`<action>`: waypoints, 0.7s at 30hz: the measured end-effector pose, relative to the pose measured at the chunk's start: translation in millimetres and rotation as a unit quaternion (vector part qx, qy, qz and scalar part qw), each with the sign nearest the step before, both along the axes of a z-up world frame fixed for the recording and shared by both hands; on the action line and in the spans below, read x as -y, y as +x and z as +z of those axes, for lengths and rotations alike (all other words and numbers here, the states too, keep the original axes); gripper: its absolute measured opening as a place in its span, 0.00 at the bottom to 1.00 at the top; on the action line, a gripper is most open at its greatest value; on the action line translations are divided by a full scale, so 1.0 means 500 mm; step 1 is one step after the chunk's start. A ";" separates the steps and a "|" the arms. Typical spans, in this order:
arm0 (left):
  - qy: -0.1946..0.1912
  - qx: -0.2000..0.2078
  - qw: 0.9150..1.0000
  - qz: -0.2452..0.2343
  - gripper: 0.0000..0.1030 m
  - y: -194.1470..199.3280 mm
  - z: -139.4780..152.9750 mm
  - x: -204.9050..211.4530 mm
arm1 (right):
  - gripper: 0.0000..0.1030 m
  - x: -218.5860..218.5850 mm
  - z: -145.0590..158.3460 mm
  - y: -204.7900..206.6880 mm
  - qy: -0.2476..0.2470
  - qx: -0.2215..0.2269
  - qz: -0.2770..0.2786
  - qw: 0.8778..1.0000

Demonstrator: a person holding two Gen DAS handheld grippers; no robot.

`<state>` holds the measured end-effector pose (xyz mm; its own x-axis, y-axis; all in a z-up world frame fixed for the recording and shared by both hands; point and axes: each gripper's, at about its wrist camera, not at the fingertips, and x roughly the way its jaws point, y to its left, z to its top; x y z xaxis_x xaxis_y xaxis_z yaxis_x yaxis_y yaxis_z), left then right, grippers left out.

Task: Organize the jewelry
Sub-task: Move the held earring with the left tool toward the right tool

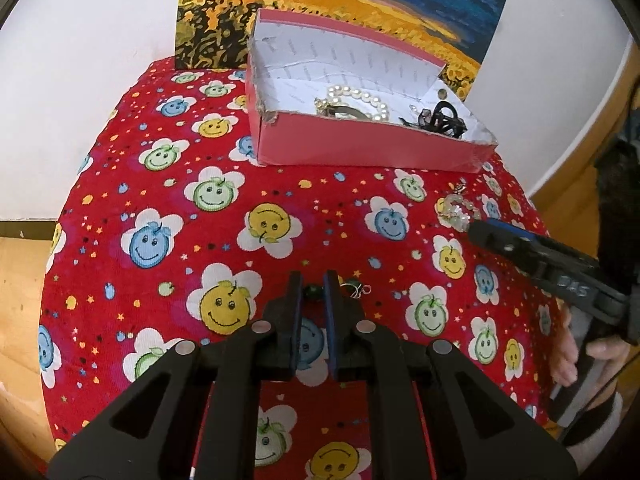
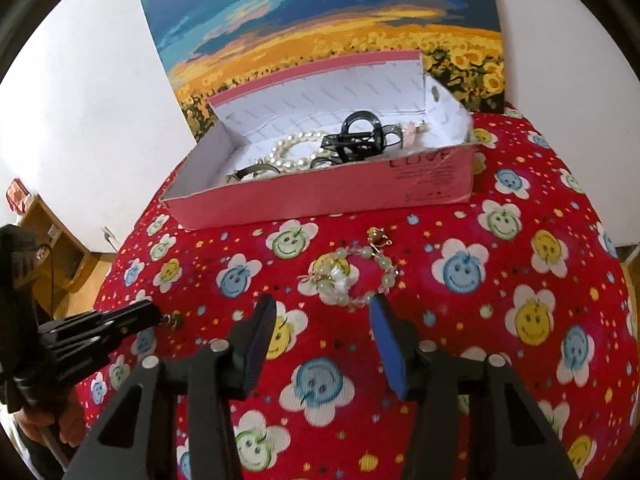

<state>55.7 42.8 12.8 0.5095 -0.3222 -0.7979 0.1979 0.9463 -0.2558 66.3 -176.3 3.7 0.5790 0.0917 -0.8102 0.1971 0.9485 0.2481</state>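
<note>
A pink box [image 1: 360, 148] [image 2: 320, 196] at the back of the red cloth holds a pearl bracelet [image 1: 362, 98] [image 2: 290, 148], a black hair claw [image 1: 440, 118] [image 2: 360, 136] and a watch. My left gripper [image 1: 312, 292] is down on the cloth with its jaws narrowly apart around a small dark green bead earring [image 1: 313, 292], whose wire hook lies just to the right. My right gripper [image 2: 322, 312] is open just short of a pale green bead bracelet [image 2: 352, 272] [image 1: 458, 210] on the cloth.
A red smiley-flower cloth [image 1: 200, 200] [image 2: 500, 280] covers the round table. A sunflower painting [image 1: 320, 8] [image 2: 320, 28] leans on the white wall behind the box. Wooden floor shows beyond the table's edges.
</note>
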 end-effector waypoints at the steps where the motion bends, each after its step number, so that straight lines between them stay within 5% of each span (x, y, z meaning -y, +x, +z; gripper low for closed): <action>1: 0.001 0.000 1.000 0.000 0.08 0.000 0.002 0.001 | 0.44 -0.003 -0.005 0.007 -0.006 -0.004 0.004 1.000; 7: 0.010 -0.003 1.000 0.003 0.08 0.000 0.002 0.001 | 0.42 -0.021 -0.017 0.027 -0.041 -0.003 0.015 0.999; 18: 0.019 -0.012 1.000 0.004 0.09 -0.009 -0.004 -0.022 | 0.40 -0.071 0.022 0.025 -0.009 0.020 0.060 0.998; 21: 0.023 -0.018 1.000 -0.007 0.22 -0.017 -0.007 -0.020 | 0.40 -0.102 0.020 0.019 0.001 0.017 0.080 0.997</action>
